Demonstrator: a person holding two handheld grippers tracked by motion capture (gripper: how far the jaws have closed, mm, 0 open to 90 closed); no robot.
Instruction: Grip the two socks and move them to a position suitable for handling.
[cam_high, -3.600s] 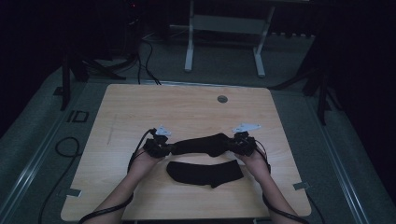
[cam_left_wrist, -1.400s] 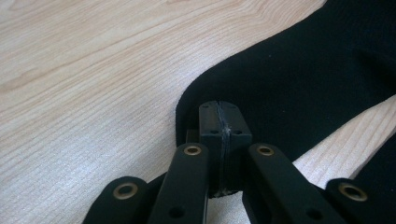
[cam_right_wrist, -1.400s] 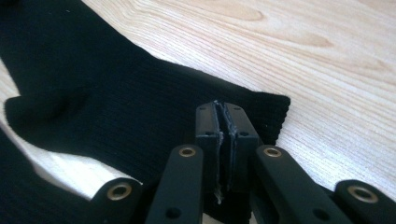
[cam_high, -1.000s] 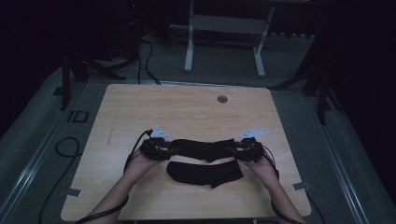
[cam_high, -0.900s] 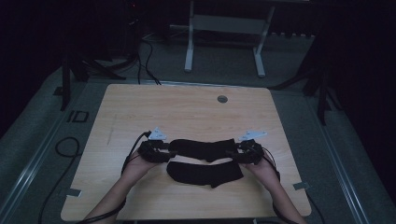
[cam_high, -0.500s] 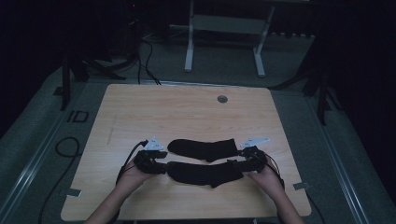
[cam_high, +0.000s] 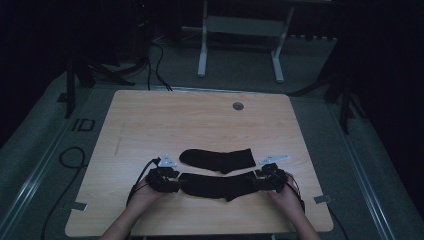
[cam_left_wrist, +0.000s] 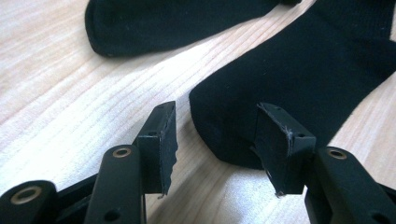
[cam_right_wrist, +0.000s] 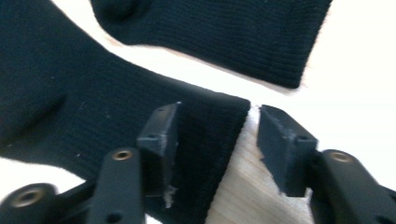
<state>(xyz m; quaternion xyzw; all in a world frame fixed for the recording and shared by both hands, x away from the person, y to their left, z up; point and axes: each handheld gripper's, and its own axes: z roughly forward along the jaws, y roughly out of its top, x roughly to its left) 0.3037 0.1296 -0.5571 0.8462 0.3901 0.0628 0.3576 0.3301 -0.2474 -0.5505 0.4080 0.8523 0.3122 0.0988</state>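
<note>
Near black sock (cam_high: 220, 185) flat on wooden table (cam_high: 200, 125), far black sock (cam_high: 218, 159) just beyond; left gripper (cam_high: 175, 183) at toe, right gripper (cam_high: 260, 180) at cuff, jaws of both parted, gripping nothing

Two black socks (cam_high: 218, 159) (cam_high: 220, 185) lie flat on the wooden table (cam_high: 165, 120).

Far half of worktop (cam_high: 200, 120) open; sole feature there a flush round grommet (cam_high: 238, 106) near the far edge. Near half: two black socks (cam_high: 217, 160) lie close together, narrow gap between. Side margins unobstructed.
</note>
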